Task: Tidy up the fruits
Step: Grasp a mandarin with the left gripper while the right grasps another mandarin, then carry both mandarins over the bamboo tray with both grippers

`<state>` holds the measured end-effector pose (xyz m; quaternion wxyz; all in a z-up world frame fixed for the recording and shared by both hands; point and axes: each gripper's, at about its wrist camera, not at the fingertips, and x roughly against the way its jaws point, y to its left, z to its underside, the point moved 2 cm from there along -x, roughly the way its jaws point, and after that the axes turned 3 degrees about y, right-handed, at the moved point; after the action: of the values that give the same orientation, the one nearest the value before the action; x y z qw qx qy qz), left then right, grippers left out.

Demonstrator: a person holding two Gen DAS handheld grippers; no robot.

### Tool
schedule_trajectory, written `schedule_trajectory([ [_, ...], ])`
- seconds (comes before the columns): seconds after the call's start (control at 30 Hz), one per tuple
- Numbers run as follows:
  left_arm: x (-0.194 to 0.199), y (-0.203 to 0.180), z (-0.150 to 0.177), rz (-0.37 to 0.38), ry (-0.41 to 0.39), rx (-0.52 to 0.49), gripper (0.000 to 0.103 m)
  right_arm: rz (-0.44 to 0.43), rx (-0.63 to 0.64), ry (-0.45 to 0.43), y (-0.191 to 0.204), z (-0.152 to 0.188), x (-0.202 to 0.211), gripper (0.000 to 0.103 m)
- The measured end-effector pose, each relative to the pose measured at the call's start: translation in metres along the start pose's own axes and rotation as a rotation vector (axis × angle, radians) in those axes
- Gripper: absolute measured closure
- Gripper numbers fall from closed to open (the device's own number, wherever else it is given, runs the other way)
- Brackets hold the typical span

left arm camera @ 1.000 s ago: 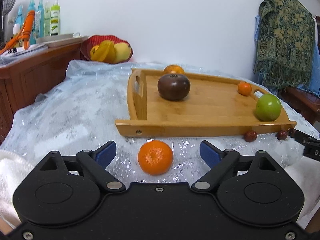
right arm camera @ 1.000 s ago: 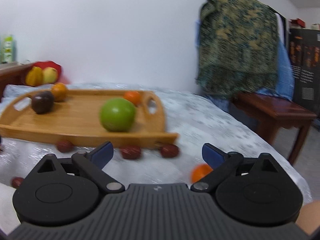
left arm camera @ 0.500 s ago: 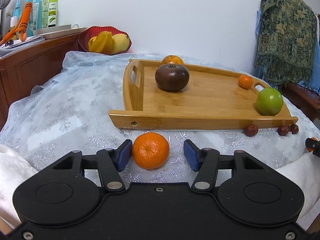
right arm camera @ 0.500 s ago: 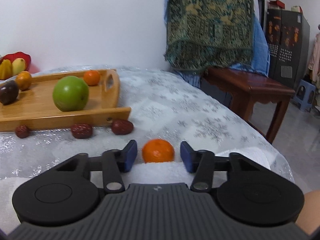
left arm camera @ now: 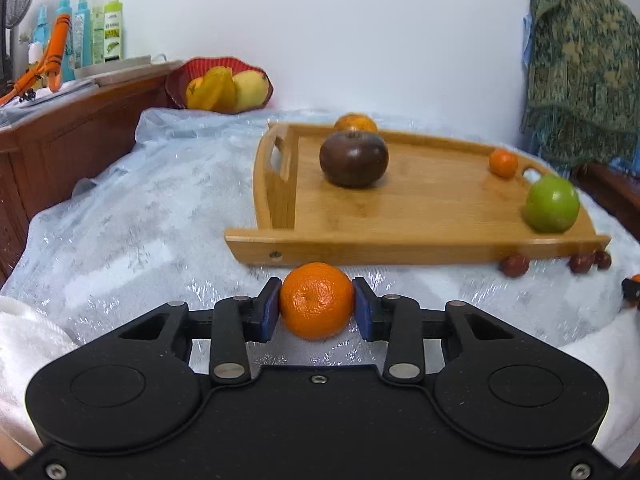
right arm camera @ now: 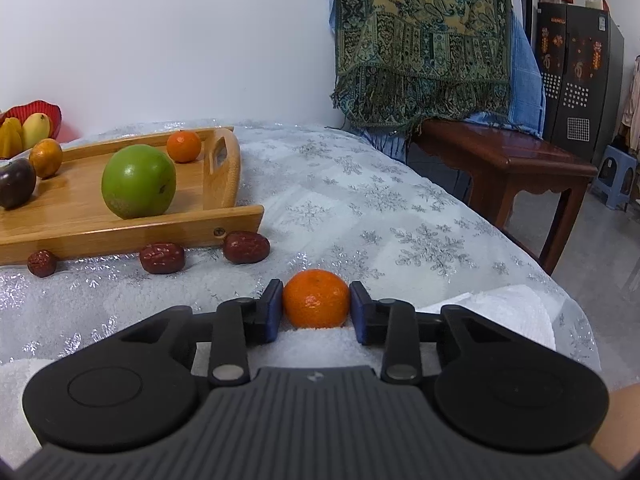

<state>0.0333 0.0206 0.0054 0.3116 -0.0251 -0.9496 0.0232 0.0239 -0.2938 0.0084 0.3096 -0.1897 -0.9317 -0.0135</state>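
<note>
A mandarin [left arm camera: 317, 300] lies on the silver tablecloth just before the wooden tray [left arm camera: 360, 246]. My left gripper [left arm camera: 316, 308] is closing on it and both blue pads touch its sides. A second mandarin [right arm camera: 316, 298] rests on a white towel near the table's right edge. My right gripper [right arm camera: 314, 306] is closing on that one, its pads against the peel. The tray holds a dark brown fruit [left arm camera: 354, 158], a green apple [right arm camera: 138, 181], a small mandarin [right arm camera: 183, 146] and an orange [left arm camera: 355, 123]. Three red dates [right arm camera: 162, 258] lie along the tray's front rim.
A red basket of yellow fruit [left arm camera: 226, 88] stands at the back left beside a wooden cabinet [left arm camera: 60, 132] bearing bottles [left arm camera: 96, 32]. Off the table's right side stands a wooden side table [right arm camera: 500, 160] under a draped patterned cloth [right arm camera: 420, 40].
Both grippers went from wide open to closed against a mandarin each. The right gripper swung right from the tray to the mandarin near the table's edge.
</note>
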Motion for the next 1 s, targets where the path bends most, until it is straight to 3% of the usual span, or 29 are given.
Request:
schedule_trajectory([
  [0.37, 0.013, -0.019, -0.042, 0.025, -0.095, -0.041, 0.068, -0.104, -0.005, -0.105, 0.017, -0.041, 0.012, 0.064],
  [0.57, -0.004, -0.024, -0.078, 0.082, -0.051, -0.016, 0.068, -0.182, 0.017, -0.163, 0.028, -0.071, 0.008, 0.064],
  [0.83, -0.037, -0.030, -0.113, 0.075, -0.010, -0.042, 0.068, -0.289, -0.042, -0.153, 0.035, -0.110, -0.026, 0.064],
  [1.0, -0.053, -0.031, -0.110, 0.068, 0.007, -0.062, 0.067, -0.325, -0.049, -0.088, 0.044, -0.127, -0.057, 0.063],
])
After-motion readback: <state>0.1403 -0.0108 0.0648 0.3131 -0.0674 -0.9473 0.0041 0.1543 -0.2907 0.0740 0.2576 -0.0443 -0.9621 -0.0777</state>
